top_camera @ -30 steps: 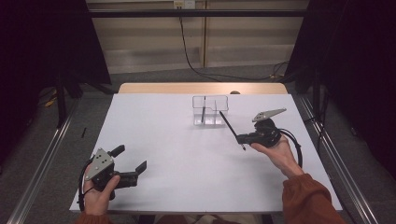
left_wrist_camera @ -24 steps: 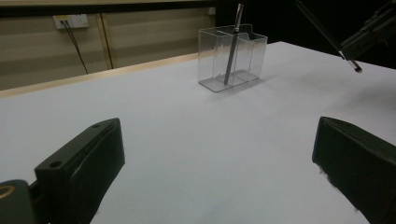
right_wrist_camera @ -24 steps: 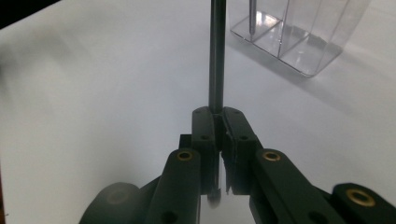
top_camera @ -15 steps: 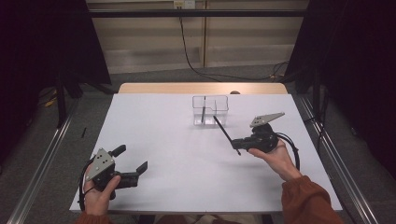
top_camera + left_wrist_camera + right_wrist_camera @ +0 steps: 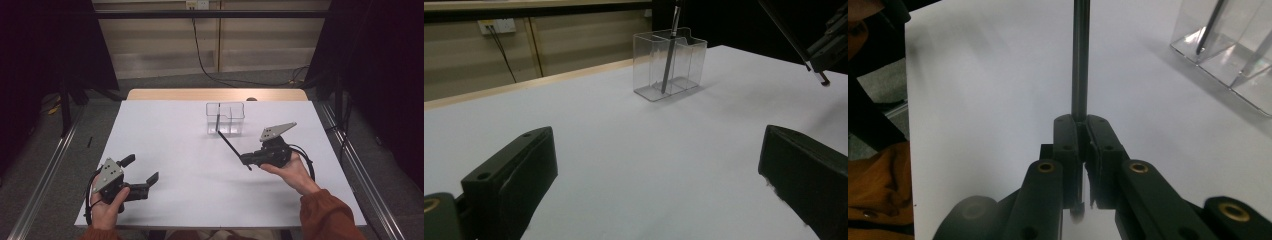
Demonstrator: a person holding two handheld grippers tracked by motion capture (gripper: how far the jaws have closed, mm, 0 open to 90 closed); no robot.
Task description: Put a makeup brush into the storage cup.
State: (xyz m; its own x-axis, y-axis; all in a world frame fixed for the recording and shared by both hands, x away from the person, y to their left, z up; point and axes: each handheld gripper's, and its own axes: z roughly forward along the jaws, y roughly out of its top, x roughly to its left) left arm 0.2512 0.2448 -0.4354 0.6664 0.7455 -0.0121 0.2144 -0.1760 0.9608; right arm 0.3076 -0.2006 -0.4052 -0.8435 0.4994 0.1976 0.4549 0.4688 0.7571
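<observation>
I find no writing, label, brand, number or sign that I can read anywhere here. Nothing is printed on the white counter [image 5: 165,145], and none on the clear holder [image 5: 226,118] at its far side.

From my station: the right gripper [image 5: 247,160] is clamped on a pen [image 5: 233,150] — ahead of it on the table [image 5: 165,130] stands the holder [image 5: 225,118] with a second pen [image 5: 218,122] inside — and the left gripper [image 5: 142,172] sits well apart at the near left.
</observation>
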